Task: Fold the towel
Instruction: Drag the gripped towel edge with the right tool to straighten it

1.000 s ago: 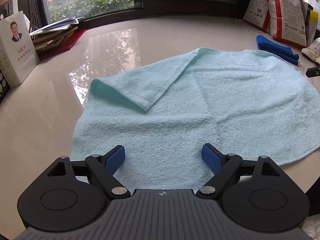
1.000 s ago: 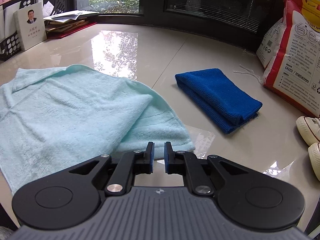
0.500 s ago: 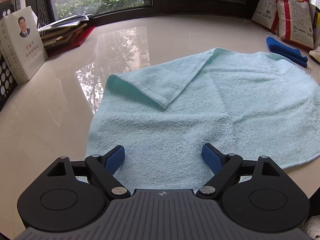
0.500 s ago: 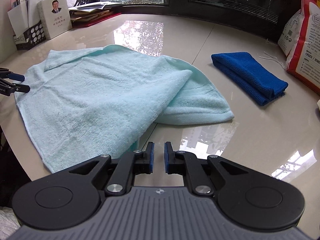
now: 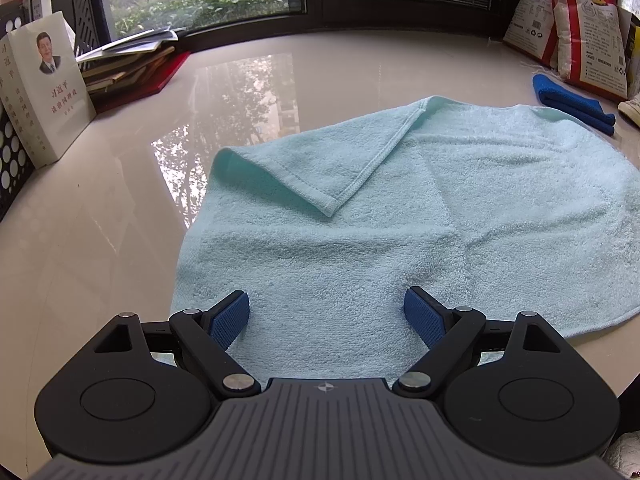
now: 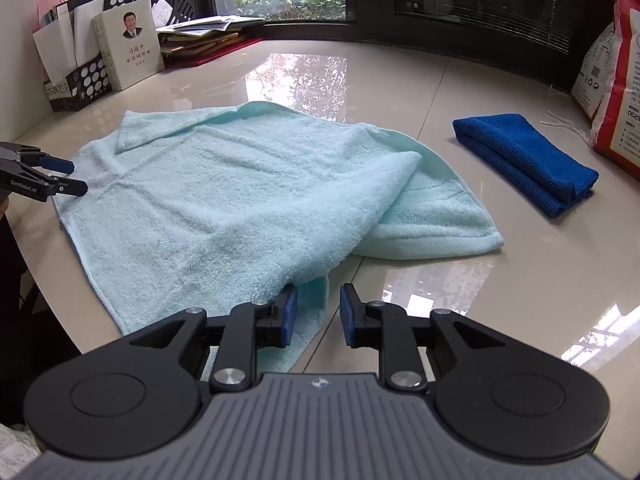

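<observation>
Left wrist view: my left gripper (image 5: pixel 326 314) hangs over the near edge of the light blue towel (image 5: pixel 400 216), jaws spread wide, pinching nothing.
Right gripper (image 6: pixel 318 316): jaws partly apart beside the towel's near corner; contact unclear, I think.
Towel: on the glossy table (image 6: pixel 460 292), rumpled, one corner flipped over.
Writing: "GenRobot.AI" on the left gripper's side.
Blue cloth (image 6: pixel 524 160): folded, apart from the towel.

A home study is suggested by stacked books (image 6: pixel 204 40), a black perforated file holder (image 6: pixel 80 80) and printed rice sacks (image 5: pixel 580 28).
</observation>
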A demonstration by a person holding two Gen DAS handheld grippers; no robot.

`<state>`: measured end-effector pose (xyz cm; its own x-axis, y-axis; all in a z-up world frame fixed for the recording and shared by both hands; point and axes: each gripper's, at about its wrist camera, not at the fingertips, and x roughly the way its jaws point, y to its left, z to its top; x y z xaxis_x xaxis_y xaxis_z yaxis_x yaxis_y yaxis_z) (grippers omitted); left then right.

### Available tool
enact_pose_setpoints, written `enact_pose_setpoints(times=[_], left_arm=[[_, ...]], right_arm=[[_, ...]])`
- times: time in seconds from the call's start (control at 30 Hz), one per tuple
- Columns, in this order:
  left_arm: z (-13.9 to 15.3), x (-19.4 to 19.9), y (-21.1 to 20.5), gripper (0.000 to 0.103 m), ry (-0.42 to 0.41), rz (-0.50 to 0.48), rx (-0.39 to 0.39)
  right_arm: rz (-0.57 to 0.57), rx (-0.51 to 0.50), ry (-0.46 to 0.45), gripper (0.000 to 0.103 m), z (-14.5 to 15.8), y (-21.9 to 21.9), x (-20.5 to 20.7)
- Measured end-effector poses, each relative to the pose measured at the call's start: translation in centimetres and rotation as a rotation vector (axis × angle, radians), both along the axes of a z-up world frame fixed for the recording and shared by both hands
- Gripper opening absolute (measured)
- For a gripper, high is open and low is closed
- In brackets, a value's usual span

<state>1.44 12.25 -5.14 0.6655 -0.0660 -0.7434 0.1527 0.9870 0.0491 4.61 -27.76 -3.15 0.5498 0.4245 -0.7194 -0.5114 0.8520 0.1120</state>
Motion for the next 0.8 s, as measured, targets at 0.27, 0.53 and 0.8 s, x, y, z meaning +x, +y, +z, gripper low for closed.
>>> enact_pose_setpoints(times=[0.27,0.53,0.8], left_arm=[[0.0,0.0,0.0,0.087,0.000,0.001,-0.003],[0.0,-0.1,-0.2,0.087,0.000,0.006,0.002],[0.0,-1.0,-0.9,0.087,0.008,-0.006,-0.006]], right_arm=[[0.007,0.071,0.034,0.023,-0.7,0.2,1.7],[-0.027,0.055,0.023,0.003,-0.4,-0.6,0.8],[-0.130,0.015,-0.011,0.002,0.5,-3.3,-1.0]])
